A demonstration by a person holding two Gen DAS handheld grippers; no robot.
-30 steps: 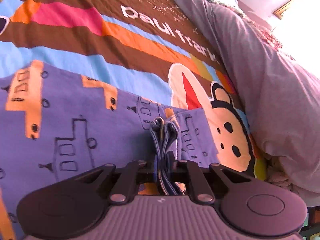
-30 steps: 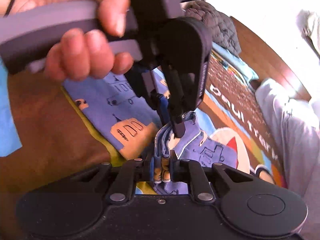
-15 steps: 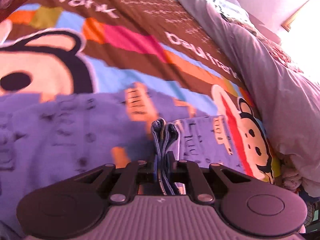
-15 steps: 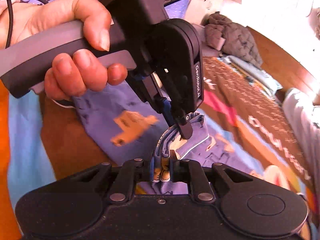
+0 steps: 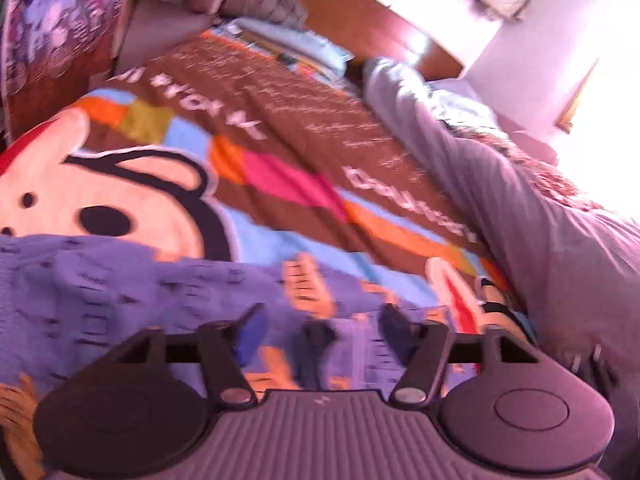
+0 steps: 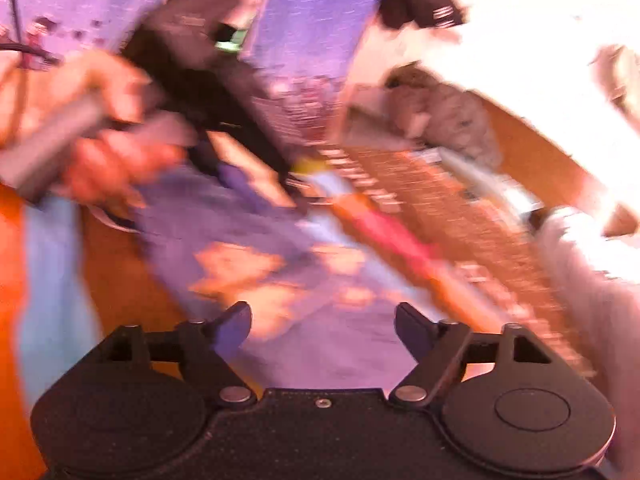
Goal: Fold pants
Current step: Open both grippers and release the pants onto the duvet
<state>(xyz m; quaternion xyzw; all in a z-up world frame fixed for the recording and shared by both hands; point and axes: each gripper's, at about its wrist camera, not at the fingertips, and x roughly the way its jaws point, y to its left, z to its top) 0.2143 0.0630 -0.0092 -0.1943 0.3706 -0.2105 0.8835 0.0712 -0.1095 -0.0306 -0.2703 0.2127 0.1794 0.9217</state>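
Pants (image 5: 132,280) (flat) — beneath both spread hand-held grippers (image 5: 320,328) (image 6: 322,326)

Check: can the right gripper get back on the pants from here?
Probably yes. The right gripper is open, with the purple pants spread directly ahead of its fingers on the bedspread; nothing sits between, though blur hides detail.

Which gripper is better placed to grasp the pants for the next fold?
Probably the left. The left gripper is open, low over the pants. The right gripper is open too, but its view is more blurred.
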